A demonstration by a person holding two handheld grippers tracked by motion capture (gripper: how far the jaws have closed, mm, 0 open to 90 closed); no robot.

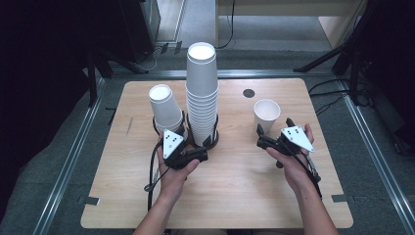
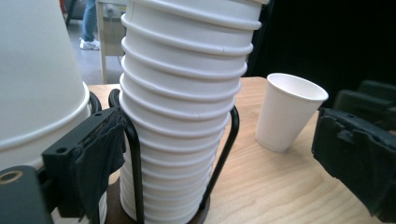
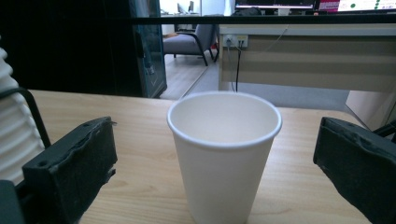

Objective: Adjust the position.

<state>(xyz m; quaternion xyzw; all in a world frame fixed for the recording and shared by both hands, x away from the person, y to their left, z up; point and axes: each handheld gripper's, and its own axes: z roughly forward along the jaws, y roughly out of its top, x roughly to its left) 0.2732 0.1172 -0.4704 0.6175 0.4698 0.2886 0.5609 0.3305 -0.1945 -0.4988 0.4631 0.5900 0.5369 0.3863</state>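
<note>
A tall stack of white paper cups [image 1: 201, 93] stands in a black wire holder [image 1: 214, 133] at the table's centre. A shorter stack [image 1: 165, 106] stands just left of it. My left gripper [image 1: 195, 137] is at the base of the tall stack [image 2: 187, 93], open, with a jaw on each side and no pad pressing on it. A single white cup [image 1: 266, 115] stands mouth up at the right. My right gripper [image 1: 275, 126] is open just on the near side of it. In the right gripper view the cup [image 3: 224, 149] stands between the wide jaws, untouched.
The wooden table [image 1: 230, 196] has a small dark round hole [image 1: 248, 93] near its far edge. Metal rails [image 1: 73, 156] and dark stands border the table. The single cup [image 2: 287, 112] shows to the right of the stack in the left gripper view.
</note>
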